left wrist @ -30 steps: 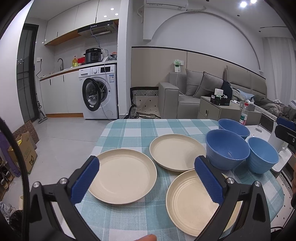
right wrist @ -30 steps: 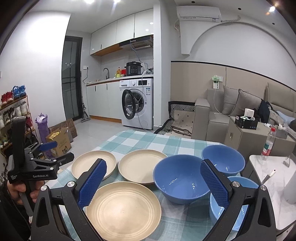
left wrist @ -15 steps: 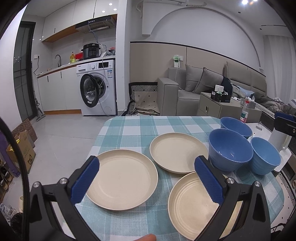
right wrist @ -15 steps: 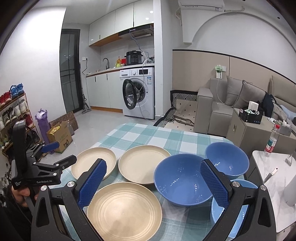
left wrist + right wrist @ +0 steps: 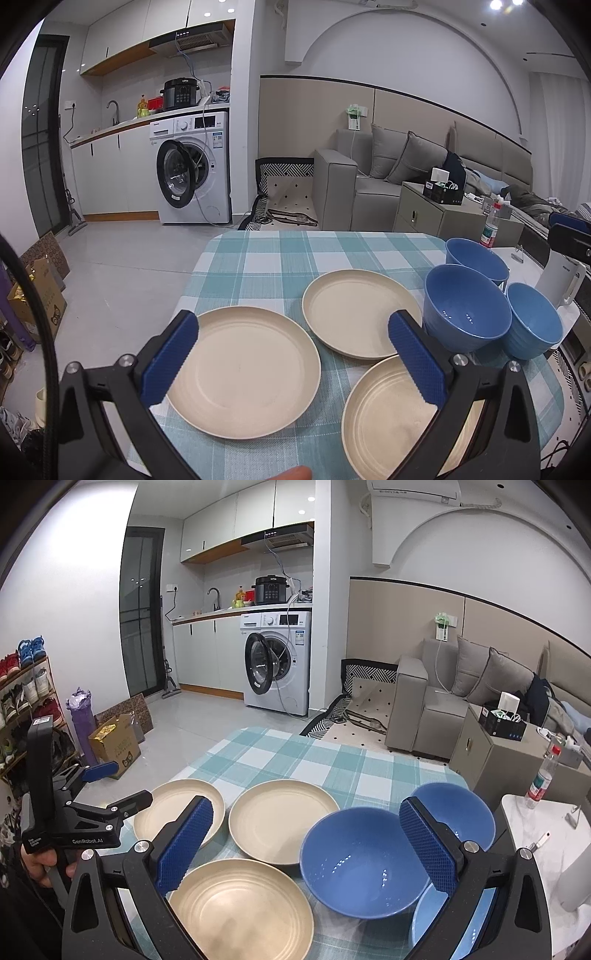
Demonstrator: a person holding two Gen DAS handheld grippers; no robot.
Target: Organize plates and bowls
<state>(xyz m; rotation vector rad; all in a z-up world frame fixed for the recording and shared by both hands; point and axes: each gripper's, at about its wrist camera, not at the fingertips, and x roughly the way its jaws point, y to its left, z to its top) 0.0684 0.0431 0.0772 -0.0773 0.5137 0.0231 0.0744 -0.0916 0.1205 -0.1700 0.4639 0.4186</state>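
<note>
Left wrist view: left gripper [image 5: 293,360] hovers over the near-left part of the table, jaws wide, nothing between the blue pads [image 5: 168,360]. Three beige plates lie flat on the checked teal tablecloth [image 5: 273,254]: left plate [image 5: 243,373] under the gripper, far plate [image 5: 360,312] behind it, ridged near plate [image 5: 388,417] at the front, partly behind the right pad. The ridged plate's rim overlaps or touches the far plate's edge; cannot tell which. Three blue bowls cluster upright to the right: middle bowl [image 5: 467,306], rear bowl [image 5: 476,258], right bowl [image 5: 533,319], all just beside each other. White kettle [image 5: 561,280] near the right bowl.

Right wrist view: right gripper [image 5: 303,843] also spread wide and empty, over the ridged plate [image 5: 240,912] and the middle bowl [image 5: 364,860]. The person's hand [image 5: 40,864] holds the left gripper's handle at the left edge. Washing machine [image 5: 279,661] and grey sofa [image 5: 443,698] stand beyond the table.
</note>
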